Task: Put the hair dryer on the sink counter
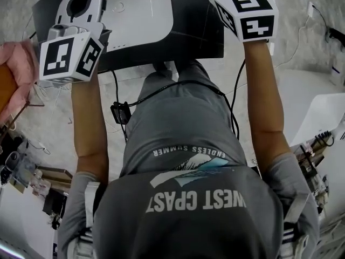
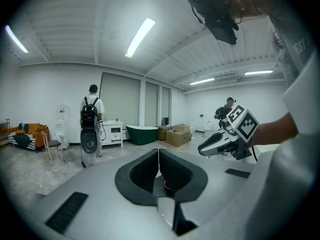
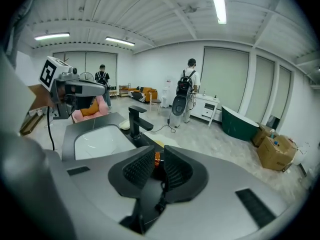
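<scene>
No hair dryer shows in any view. I stand over the dark sink counter (image 1: 199,34) with its white basin (image 1: 143,9); in the right gripper view the basin (image 3: 97,141) lies below left, with a black faucet (image 3: 136,121) at its edge. My left gripper (image 2: 159,160) is shut, pads together, with nothing in it; its marker cube (image 1: 69,57) hovers over the counter's left edge. My right gripper (image 3: 159,166) stands with a narrow gap between its jaws and nothing between them; its cube (image 1: 247,12) hangs above the counter's right end.
A person with a backpack (image 3: 187,91) stands by a white cabinet (image 3: 207,108). A green bathtub (image 3: 240,124) and cardboard boxes (image 3: 277,151) sit further right. A pink chair (image 1: 16,63) is at my left. Black cables (image 1: 121,109) hang in front of me.
</scene>
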`<action>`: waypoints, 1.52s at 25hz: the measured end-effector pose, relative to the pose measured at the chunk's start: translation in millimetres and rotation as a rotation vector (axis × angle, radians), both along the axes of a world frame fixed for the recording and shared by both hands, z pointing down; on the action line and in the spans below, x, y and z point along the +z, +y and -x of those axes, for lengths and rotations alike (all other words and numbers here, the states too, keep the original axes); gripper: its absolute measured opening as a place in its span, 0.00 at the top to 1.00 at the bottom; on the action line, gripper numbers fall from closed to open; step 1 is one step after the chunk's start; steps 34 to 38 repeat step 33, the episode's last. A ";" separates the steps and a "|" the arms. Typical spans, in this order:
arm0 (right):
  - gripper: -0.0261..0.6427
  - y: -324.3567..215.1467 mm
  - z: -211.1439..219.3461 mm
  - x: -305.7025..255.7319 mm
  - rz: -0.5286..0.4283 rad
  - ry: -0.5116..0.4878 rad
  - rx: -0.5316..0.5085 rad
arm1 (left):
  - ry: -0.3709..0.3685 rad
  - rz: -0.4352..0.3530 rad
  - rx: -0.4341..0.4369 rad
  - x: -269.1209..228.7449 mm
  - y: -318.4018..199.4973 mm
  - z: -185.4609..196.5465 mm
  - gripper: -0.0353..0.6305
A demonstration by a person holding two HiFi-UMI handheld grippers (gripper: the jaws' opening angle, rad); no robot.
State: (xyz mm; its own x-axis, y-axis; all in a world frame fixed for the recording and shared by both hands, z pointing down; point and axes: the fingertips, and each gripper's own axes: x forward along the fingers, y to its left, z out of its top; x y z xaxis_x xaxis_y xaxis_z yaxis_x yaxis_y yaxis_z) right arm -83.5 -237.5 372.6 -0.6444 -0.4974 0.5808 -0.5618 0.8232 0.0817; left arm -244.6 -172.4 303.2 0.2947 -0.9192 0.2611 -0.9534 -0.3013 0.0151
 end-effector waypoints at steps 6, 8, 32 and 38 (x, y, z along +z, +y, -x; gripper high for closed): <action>0.88 18.3 -11.2 -22.1 -0.046 -0.007 0.021 | -0.015 -0.041 0.009 -26.2 23.7 3.4 0.92; 0.88 24.7 -14.3 -30.2 -0.060 -0.011 0.031 | -0.023 -0.055 0.013 -35.3 32.0 4.8 0.92; 0.91 126.2 -28.9 -150.7 -0.219 -0.087 0.089 | -0.056 -0.224 0.066 -145.9 148.6 15.8 0.92; 0.91 134.2 -22.6 -154.7 -0.220 -0.088 0.087 | -0.055 -0.222 0.062 -147.8 156.8 22.7 0.92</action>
